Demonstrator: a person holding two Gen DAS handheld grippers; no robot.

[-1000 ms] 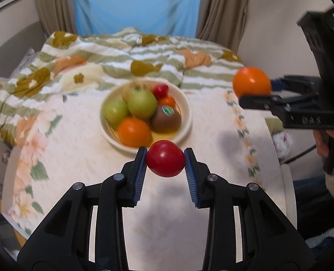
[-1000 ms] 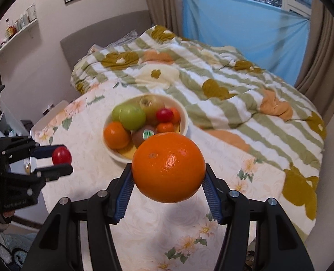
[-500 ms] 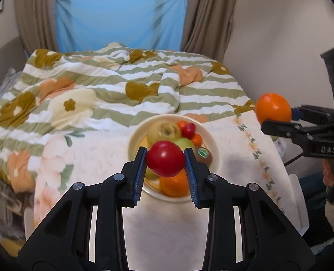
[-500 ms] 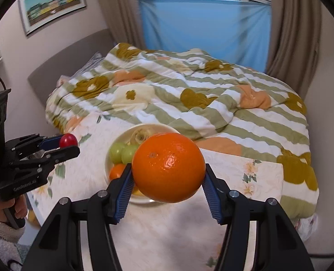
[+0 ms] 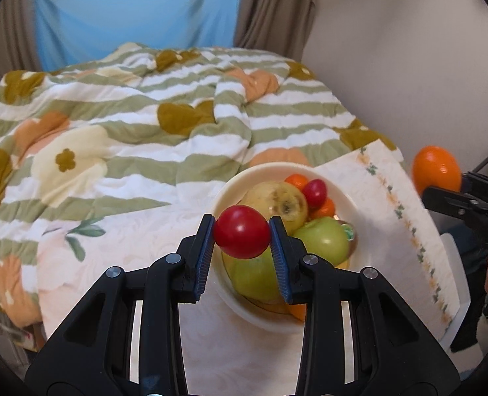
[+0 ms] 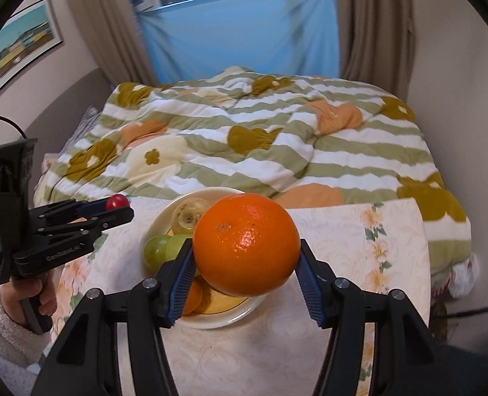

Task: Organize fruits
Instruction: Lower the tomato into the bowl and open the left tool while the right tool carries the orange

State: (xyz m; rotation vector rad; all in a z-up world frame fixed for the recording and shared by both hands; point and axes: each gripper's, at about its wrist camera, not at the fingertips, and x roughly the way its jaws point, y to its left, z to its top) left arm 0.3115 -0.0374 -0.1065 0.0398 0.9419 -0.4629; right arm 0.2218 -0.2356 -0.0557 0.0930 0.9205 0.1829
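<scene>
My left gripper [image 5: 242, 232] is shut on a small red tomato [image 5: 241, 231] and holds it in the air over the near left rim of a cream bowl [image 5: 226, 191]. The bowl holds green apples [image 5: 323, 242], a yellowish apple [image 5: 278, 199], small orange fruits and a red tomato [image 5: 315, 191]. My right gripper [image 6: 245, 257] is shut on a large orange [image 6: 245, 244], held above the bowl [image 6: 211, 321]. The orange also shows in the left wrist view [image 5: 437, 170], right of the bowl. The left gripper shows in the right wrist view [image 6: 112, 206], left of the bowl.
The bowl stands on a table with a floral cloth [image 5: 112, 244]. Behind it lies a bed with a green-striped flowered quilt [image 5: 145, 105]. A blue cloth [image 6: 240, 29] and curtains hang at the back. A wall is close on the right.
Both grippers have moved forward towards the bowl with their fruits held; the bowl looks larger and closer. The bowl now lies partly under both grippers.
</scene>
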